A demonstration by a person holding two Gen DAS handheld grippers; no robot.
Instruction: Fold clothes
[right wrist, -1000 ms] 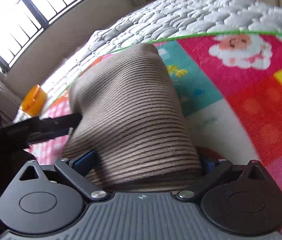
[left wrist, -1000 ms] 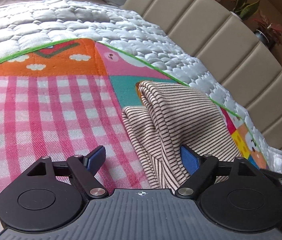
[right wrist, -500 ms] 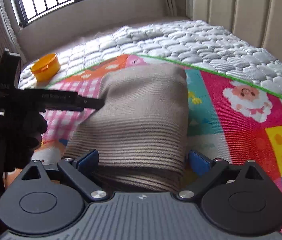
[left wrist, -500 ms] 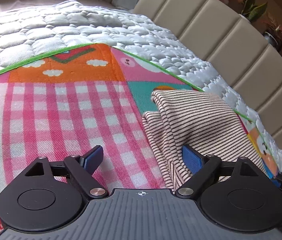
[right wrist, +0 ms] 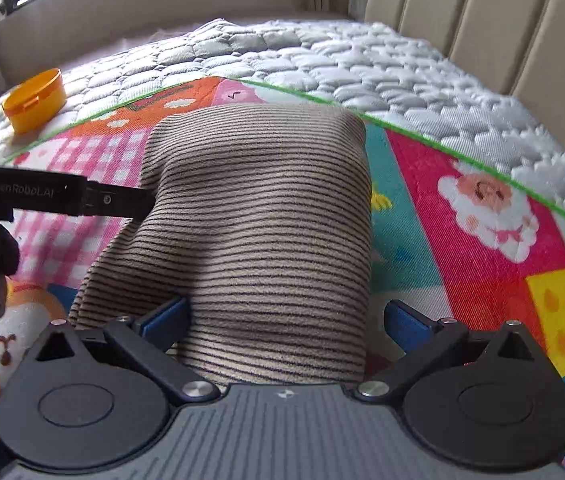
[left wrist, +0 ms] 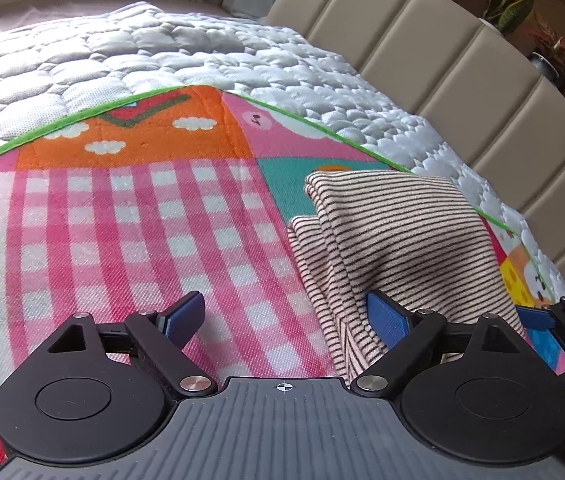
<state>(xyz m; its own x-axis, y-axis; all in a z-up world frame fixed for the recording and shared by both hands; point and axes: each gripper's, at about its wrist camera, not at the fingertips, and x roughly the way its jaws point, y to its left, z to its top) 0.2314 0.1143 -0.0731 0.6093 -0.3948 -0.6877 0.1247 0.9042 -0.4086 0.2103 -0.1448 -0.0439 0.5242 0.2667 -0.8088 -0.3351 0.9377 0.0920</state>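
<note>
A folded beige garment with thin dark stripes (left wrist: 398, 236) lies on a colourful play mat (left wrist: 122, 216) on the bed. My left gripper (left wrist: 286, 314) is open at the garment's left edge, and its right finger (left wrist: 386, 316) sits under a fold of cloth. In the right wrist view the same garment (right wrist: 266, 216) runs between the open jaws of my right gripper (right wrist: 286, 320), which sits low at its near end. The left gripper's finger (right wrist: 114, 200) reaches in against the garment's left side.
A white quilted mattress (left wrist: 162, 60) surrounds the mat. A beige padded headboard (left wrist: 462, 80) runs along the right. An orange round container (right wrist: 34, 100) stands on the mattress at the far left. Potted plants (left wrist: 522, 12) stand behind the headboard.
Both grippers have drawn back a little from the garment and stayed open. The garment has settled flatter on the mat, and the right wrist view has levelled out.
</note>
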